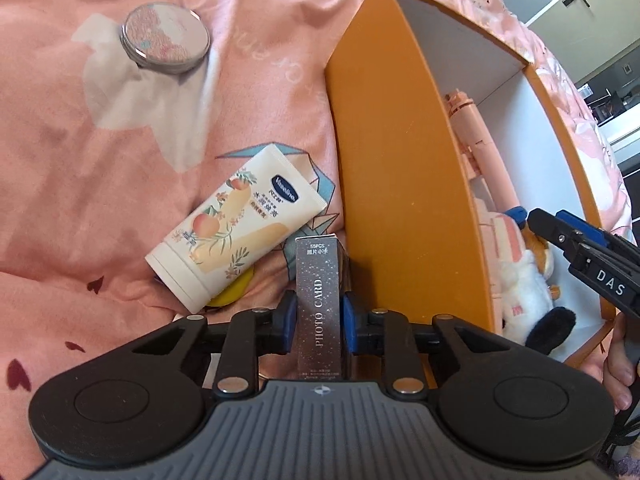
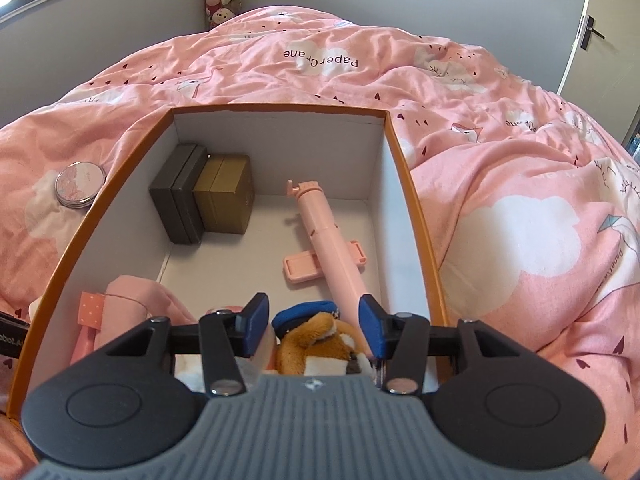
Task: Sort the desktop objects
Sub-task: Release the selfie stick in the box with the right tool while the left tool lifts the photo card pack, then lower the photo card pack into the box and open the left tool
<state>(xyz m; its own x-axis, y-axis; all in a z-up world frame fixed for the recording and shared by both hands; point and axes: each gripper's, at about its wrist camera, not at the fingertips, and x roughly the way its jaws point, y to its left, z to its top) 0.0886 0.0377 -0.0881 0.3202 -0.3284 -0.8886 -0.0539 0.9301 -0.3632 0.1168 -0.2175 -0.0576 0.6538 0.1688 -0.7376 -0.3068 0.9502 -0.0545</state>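
Left gripper clamps silver rectangular photo-card box, beside orange cardboard box | right gripper spread above box's plush dog

Your right gripper hangs with its blue-padded jaws apart over the near end of the orange-walled, white-lined cardboard box — a brown plush dog in a blue cap lies just beneath them. Deeper in lie a pink selfie stick, a dark grey case touching a gold case, and folded pink cloth. A round patterned tin rests outside on the pink duvet.
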